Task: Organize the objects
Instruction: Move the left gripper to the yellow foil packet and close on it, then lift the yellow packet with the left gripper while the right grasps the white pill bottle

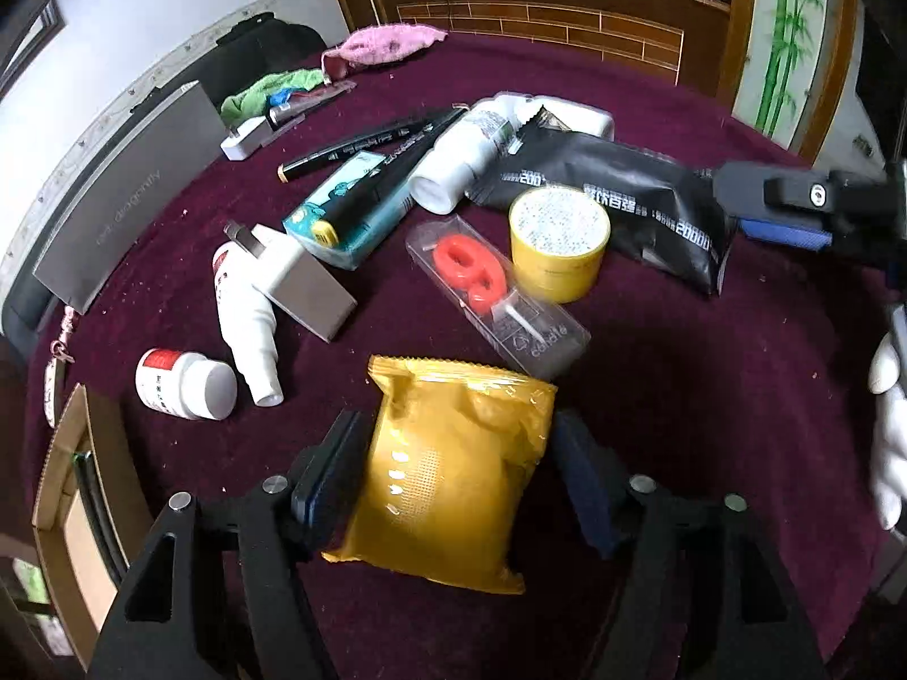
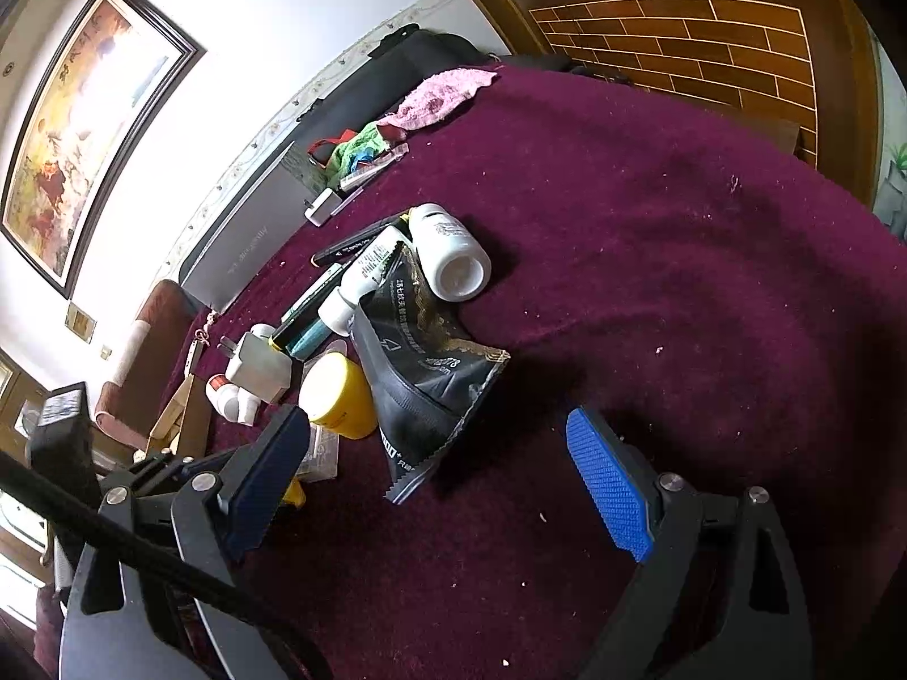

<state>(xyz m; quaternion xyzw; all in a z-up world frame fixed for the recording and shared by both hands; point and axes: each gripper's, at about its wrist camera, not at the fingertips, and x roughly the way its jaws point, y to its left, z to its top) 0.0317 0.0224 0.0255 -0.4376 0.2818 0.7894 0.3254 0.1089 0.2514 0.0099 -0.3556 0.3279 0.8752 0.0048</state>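
A yellow foil packet (image 1: 448, 470) lies on the maroon tablecloth (image 1: 708, 396) between the fingers of my left gripper (image 1: 453, 476), whose jaws stand open on either side of it with small gaps. Beyond it lie a clear case with a red piece (image 1: 487, 289), a yellow jar (image 1: 558, 241), a black pouch (image 1: 612, 198), white bottles (image 1: 459, 153), markers and a teal box (image 1: 346, 215). My right gripper (image 2: 448, 487) is open and empty over bare cloth, just short of the black pouch (image 2: 431, 362) and the yellow jar (image 2: 337, 391); it also shows in the left wrist view (image 1: 793, 209).
A grey box (image 1: 130, 192) leans at the table's left edge. A cardboard box (image 1: 73, 498) sits at the lower left. A white charger (image 1: 295, 277), a small red-labelled pill bottle (image 1: 181, 385), a spray bottle (image 1: 249, 328), and pink (image 1: 380, 45) and green cloths lie around.
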